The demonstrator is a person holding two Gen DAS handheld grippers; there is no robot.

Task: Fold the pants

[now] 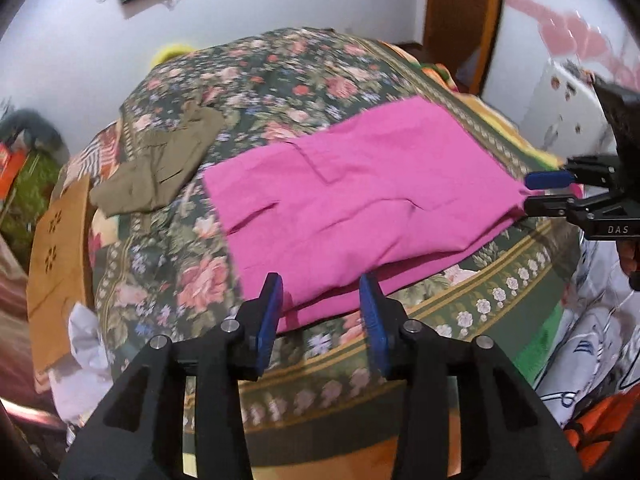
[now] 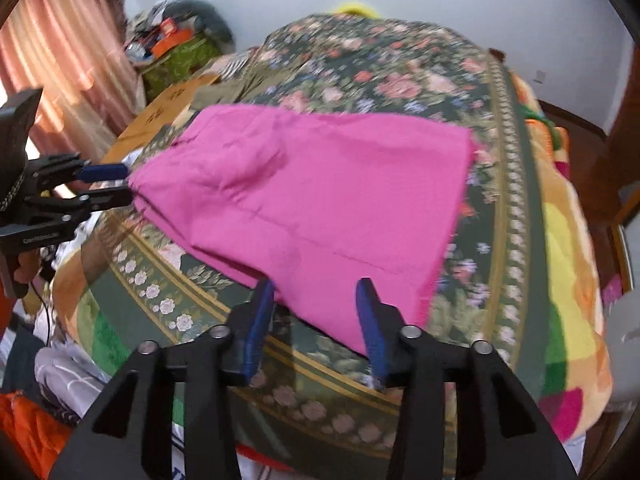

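Bright pink pants (image 1: 360, 200) lie flat and folded on the floral bedspread (image 1: 280, 72). My left gripper (image 1: 320, 284) hovers open at their near edge; the cloth's edge lies between the blue pads without being pressed. In the right wrist view the pants (image 2: 320, 184) spread away from my right gripper (image 2: 316, 286), which is also open, straddling the near corner of the cloth. Each gripper shows in the other's view: the right gripper (image 1: 534, 191) at the pants' right corner, the left gripper (image 2: 116, 184) at the gathered left end, jaws apart.
An olive garment (image 1: 160, 160) lies crumpled at the bed's far left. A brown cardboard panel (image 1: 60, 248) leans beside the bed. Clothes are piled on the floor (image 2: 60, 380). A wooden door frame (image 1: 460, 20) stands at the back.
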